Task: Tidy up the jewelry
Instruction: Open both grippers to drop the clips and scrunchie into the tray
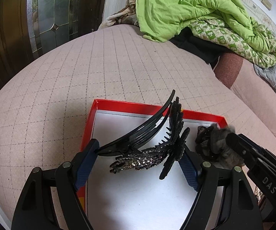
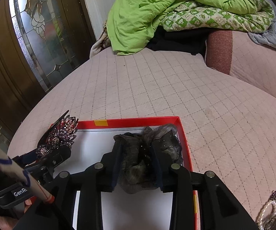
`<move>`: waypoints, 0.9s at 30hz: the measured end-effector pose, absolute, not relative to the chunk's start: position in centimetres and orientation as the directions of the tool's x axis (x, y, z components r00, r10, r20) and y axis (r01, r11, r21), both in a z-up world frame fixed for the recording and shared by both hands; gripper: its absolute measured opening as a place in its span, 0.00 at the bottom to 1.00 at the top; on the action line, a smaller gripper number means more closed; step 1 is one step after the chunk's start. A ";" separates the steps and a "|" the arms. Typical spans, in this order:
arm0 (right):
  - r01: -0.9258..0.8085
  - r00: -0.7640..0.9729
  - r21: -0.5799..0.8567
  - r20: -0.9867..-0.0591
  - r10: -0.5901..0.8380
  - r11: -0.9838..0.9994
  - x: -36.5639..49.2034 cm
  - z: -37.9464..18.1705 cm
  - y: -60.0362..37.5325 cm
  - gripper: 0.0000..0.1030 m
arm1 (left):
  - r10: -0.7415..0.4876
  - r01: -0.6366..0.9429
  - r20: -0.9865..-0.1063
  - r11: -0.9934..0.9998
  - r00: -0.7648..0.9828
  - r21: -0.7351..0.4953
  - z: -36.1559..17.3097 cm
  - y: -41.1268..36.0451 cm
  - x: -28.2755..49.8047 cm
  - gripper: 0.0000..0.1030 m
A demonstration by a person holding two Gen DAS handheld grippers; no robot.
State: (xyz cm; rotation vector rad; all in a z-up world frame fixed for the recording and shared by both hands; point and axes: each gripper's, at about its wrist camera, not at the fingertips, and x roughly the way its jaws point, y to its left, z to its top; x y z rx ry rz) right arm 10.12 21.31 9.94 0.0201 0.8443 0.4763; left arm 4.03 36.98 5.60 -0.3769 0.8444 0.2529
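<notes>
The dark scrunchie (image 2: 138,164) hangs between the right gripper (image 2: 138,153) pads, still pinched, over the red box (image 2: 183,134). The left gripper (image 1: 138,159) clasps the rhinestone hair clip (image 1: 147,153) above it – neither dropped in. Pearls (image 2: 268,209) (bed's edge) wait.

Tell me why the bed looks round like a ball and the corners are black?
Both wrist views use fisheye lenses: they bulge the flat quilted bed cover and darken the corners. In the left wrist view, shadow falls beside the red box. In the right wrist view, the sparkly hair clip glints, while the dark scrunchie stays dim and hard to read.
</notes>
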 end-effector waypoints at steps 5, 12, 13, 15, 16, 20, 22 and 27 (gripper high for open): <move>-0.406 0.588 0.201 -0.690 0.423 0.891 8.8 11.6 20.8 0.36 | 0.075 -0.361 -0.729 0.900 0.680 -0.244 6.8 36.9 3.0 0.77; -0.407 0.617 0.201 -0.659 0.430 0.891 6.4 14.3 19.0 0.36 | 0.094 -0.351 -0.677 0.902 0.730 -0.253 8.6 36.2 1.5 0.77; -0.404 0.623 0.199 -0.654 0.428 0.893 5.9 14.7 18.6 0.36 | 0.090 -0.345 -0.673 0.903 0.734 -0.256 8.7 36.0 1.3 0.77; -0.399 0.629 0.206 -0.647 0.431 0.893 5.2 15.3 17.8 0.36 | 0.073 -0.330 -0.668 0.905 0.741 -0.267 8.9 35.5 1.0 0.77; -0.395 0.633 0.210 -0.644 0.431 0.894 4.6 15.5 17.2 0.36 | 0.069 -0.323 -0.665 0.908 0.744 -0.267 9.1 35.1 0.8 0.77; -0.372 0.642 0.225 -0.638 0.425 0.901 2.4 15.9 14.8 0.36 | 0.040 -0.278 -0.644 0.921 0.764 -0.272 9.9 32.9 -0.2 0.77; -0.359 0.643 0.230 -0.642 0.419 0.904 1.1 15.8 13.4 0.36 | 0.016 -0.237 -0.626 0.933 0.780 -0.271 10.5 31.1 -1.0 0.77; -0.293 0.650 0.257 -0.653 0.389 0.921 -2.0 14.7 8.5 0.36 | -0.051 -0.134 -0.619 0.959 0.784 -0.249 11.1 26.2 -2.9 0.77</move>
